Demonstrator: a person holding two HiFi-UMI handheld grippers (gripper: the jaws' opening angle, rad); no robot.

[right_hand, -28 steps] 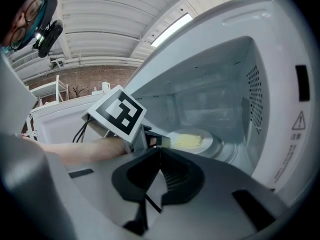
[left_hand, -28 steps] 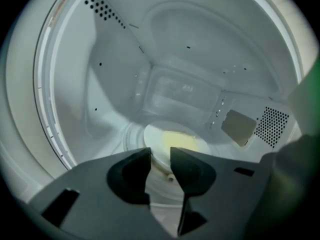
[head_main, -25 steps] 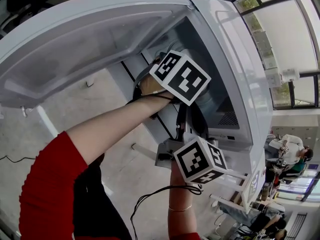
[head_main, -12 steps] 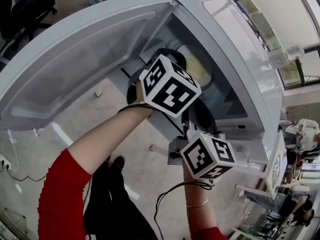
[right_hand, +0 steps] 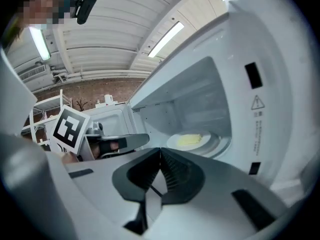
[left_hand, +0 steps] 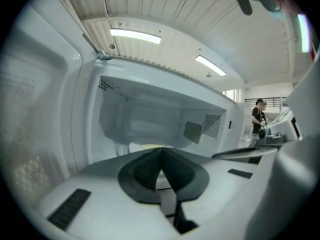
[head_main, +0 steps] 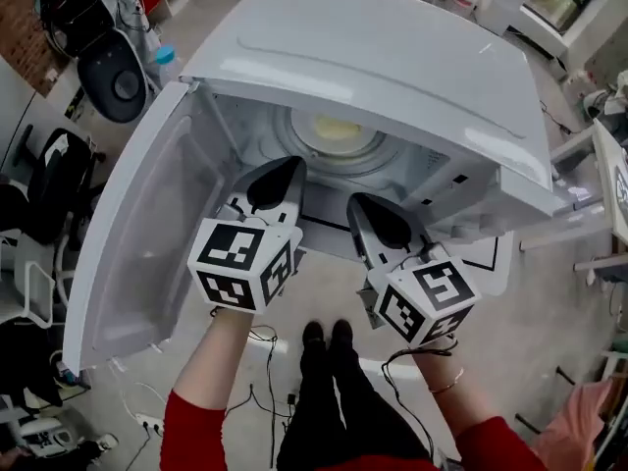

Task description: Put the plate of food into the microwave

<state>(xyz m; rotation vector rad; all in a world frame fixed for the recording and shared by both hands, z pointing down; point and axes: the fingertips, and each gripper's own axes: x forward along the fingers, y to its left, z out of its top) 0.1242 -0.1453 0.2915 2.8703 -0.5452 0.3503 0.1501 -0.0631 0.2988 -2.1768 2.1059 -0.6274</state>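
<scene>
The white microwave (head_main: 392, 57) stands with its door (head_main: 147, 243) swung wide to the left. Inside it, a white plate of yellow food (head_main: 339, 130) rests on the turntable; the same plate (right_hand: 190, 140) shows in the right gripper view, and only a sliver of it (left_hand: 142, 147) in the left gripper view. Just in front of the opening, my left gripper (head_main: 290, 165) is shut with nothing between its pads. Beside it, my right gripper (head_main: 359, 202) is also shut and empty. Both point into the cavity, clear of the plate.
Black office chairs (head_main: 113, 77) and a bottle (head_main: 167, 62) stand beyond the door at the left. Cables (head_main: 265, 346) lie on the floor by the person's feet. A white table edge (head_main: 601, 165) is at the right. A person (left_hand: 258, 116) stands far off.
Both grippers have drawn back out of the microwave cavity to just in front of it. The plate stays inside on the turntable. The head camera has swung round.
</scene>
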